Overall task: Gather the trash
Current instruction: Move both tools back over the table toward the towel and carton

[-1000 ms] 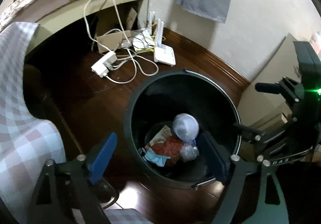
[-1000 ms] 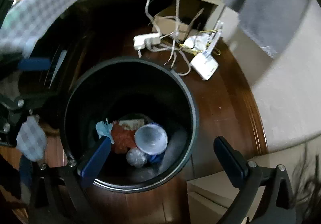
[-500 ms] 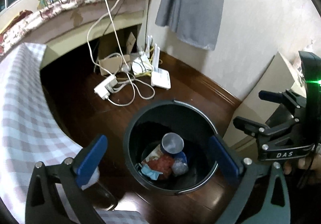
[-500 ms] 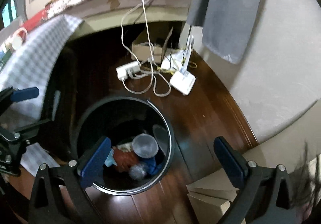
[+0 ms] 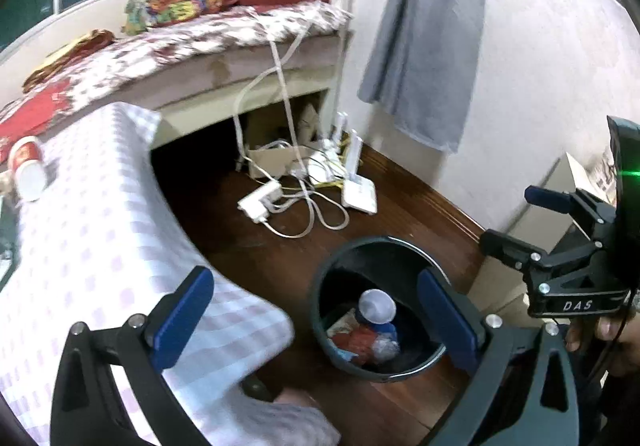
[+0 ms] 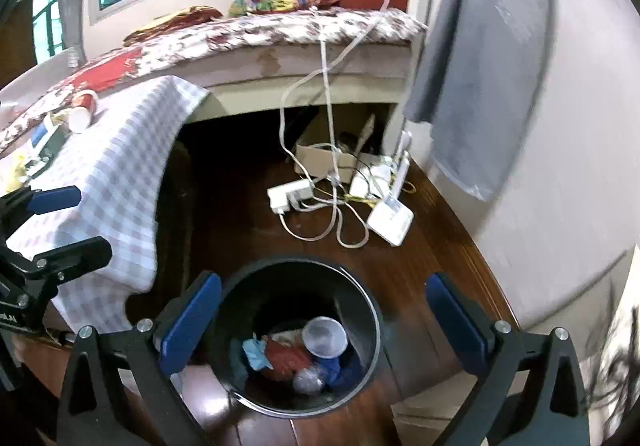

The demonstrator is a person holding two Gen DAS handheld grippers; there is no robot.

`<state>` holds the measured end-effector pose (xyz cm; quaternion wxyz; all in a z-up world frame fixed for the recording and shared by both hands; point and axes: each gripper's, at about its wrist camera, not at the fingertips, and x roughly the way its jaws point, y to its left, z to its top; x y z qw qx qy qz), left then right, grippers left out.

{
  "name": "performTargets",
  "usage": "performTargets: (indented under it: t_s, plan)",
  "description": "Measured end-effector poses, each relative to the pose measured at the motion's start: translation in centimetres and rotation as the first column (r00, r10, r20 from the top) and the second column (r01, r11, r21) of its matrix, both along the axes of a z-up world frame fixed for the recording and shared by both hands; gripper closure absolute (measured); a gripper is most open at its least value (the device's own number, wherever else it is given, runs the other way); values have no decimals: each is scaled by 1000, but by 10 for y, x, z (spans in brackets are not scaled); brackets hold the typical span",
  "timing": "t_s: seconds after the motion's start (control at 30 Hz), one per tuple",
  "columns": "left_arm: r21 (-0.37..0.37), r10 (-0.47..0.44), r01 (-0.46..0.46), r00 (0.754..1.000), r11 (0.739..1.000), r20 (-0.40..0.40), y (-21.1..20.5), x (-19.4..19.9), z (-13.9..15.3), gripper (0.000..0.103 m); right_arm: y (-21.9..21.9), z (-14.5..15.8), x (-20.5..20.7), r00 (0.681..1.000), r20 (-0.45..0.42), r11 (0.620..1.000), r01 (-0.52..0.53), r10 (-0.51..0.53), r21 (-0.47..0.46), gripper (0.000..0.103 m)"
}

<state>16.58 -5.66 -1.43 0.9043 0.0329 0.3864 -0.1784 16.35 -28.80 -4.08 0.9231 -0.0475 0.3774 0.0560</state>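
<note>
left wrist: bin [image 5: 340, 266] farther below now

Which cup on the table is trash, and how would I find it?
Find the table with the checkered tablecloth. At its far end, near the flowery bed cover, a paper cup lies tipped on its side. It is red outside and white inside, unlike the flat clutter beside it.

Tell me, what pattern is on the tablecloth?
The tablecloth has a small pink-and-white check, clearest in the right wrist view.
</note>
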Motion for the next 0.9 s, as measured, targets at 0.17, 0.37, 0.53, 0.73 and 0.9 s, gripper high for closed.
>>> performTargets:
  t_s: [0.17,0.37,0.53,0.73,0.9]
  plan:
    - [4,67,-67,997,998,29,30,-3,10,1,36,14,8,997,28,997,-71,71,9,0]
    - [-5,166,-166,985,986,49,77,-7,16,1,88,24,14,985,51,986,-167,167,13,0]
    - [-5,253,-253,966,967,56,118,-16,17,1,132,31,19,968,71,970,-243,241,22,0]
    - [-21,361,-360,931,933,45,176,-30,17,1,189,39,23,938,92,940,-338,334,35,0]
    - [-22,478,-477,877,879,48,232,-45,17,1,238,41,28,904,88,902,-425,419,75,0]
